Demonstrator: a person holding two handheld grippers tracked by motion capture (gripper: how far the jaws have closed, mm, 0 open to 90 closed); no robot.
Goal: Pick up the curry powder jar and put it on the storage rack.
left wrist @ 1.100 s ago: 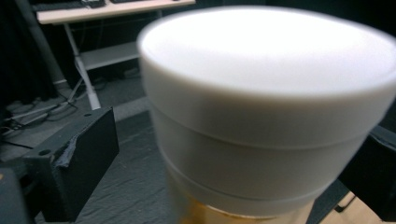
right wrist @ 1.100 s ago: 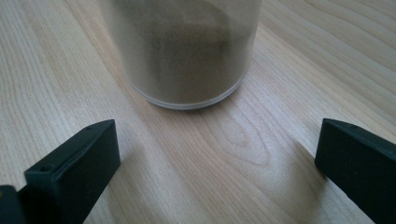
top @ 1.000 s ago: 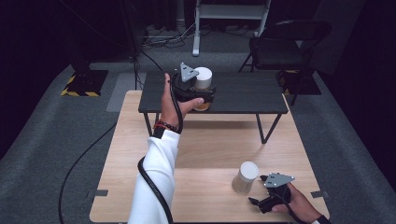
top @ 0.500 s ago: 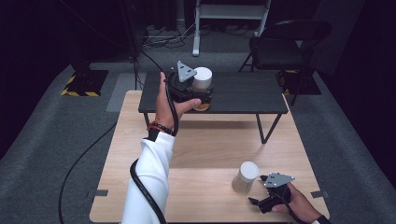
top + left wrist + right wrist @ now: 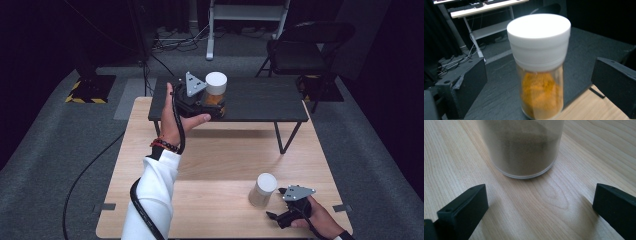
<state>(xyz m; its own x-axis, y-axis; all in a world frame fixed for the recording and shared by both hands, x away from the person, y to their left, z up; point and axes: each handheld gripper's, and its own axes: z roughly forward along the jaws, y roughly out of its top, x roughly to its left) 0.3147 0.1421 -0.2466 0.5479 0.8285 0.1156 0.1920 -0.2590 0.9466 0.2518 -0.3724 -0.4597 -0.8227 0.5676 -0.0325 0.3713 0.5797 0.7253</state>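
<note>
While our left gripper (image 5: 212,102) spreads its jaws around the orange-filled, white-capped jar (image 5: 539,67) at the dark shelf's (image 5: 265,100) front edge, our right gripper (image 5: 280,212) — jaws apart — faces a grey-filled jar (image 5: 262,190) on open tabletop (image 5: 220,165).

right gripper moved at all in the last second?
No. The right gripper sits at the same spot beside the grey jar, near the wooden table's front right corner.

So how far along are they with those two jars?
Looks done: the orange spice jar stands on the dark raised shelf, apparently just placed. In hand: nothing gripped; the left gripper brackets that jar with open jaws. Left, I'd guess: the grey-powder jar on the wooden table, in front of the open right gripper.
</note>
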